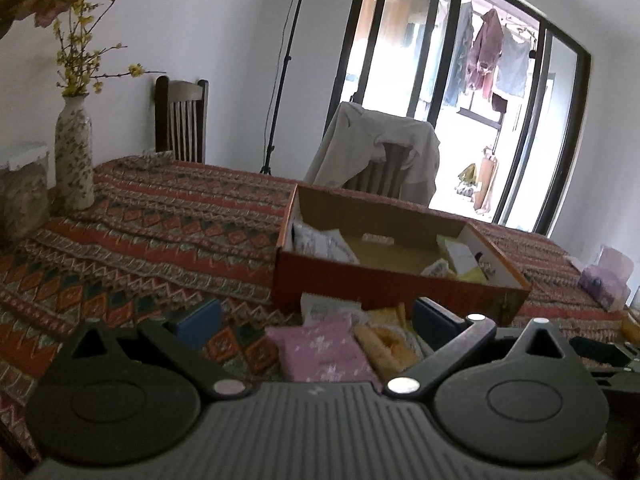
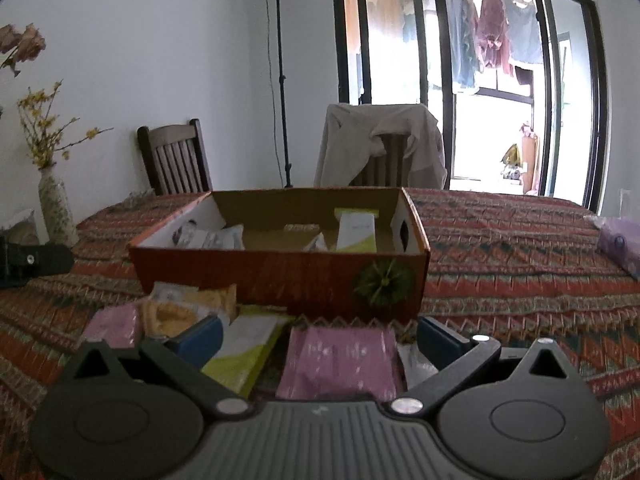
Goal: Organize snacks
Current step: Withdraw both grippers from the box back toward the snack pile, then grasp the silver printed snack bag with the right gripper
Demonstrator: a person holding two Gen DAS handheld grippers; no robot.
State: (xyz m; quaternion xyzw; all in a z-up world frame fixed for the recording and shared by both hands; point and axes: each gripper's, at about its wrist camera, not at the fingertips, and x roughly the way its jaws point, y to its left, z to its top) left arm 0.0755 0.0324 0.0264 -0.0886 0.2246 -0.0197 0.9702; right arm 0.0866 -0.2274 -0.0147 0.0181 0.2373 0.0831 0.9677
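Both grippers hang low over the near edge of the worktop (image 2: 520, 248), which is covered in a woven red zigzag-patterned cloth. The left gripper (image 1: 316, 326) has its blue-padded fingers spread apart, empty, with a flat pink foil snack packet (image 1: 326, 350) lying between them. The right gripper (image 2: 316, 338) is likewise spread and empty, straddling a second pink foil packet (image 2: 340, 360), with a yellow-green and white flat pouch (image 2: 248, 348) just beside its left finger.

The open orange cardboard box (image 2: 280, 276) stands just beyond the loose pile, toward the middle of the worktop, and already holds several packets.

Judgement: the step in hand is picking a packet for transfer to the box. Foil packets are thin, slick and crinkly; closing across the short width, low near the cloth, should give purchase. The packets overlap, so the top one should be taken first to avoid dragging neighbours. The box wall is rigid and must be cleared on lifting.
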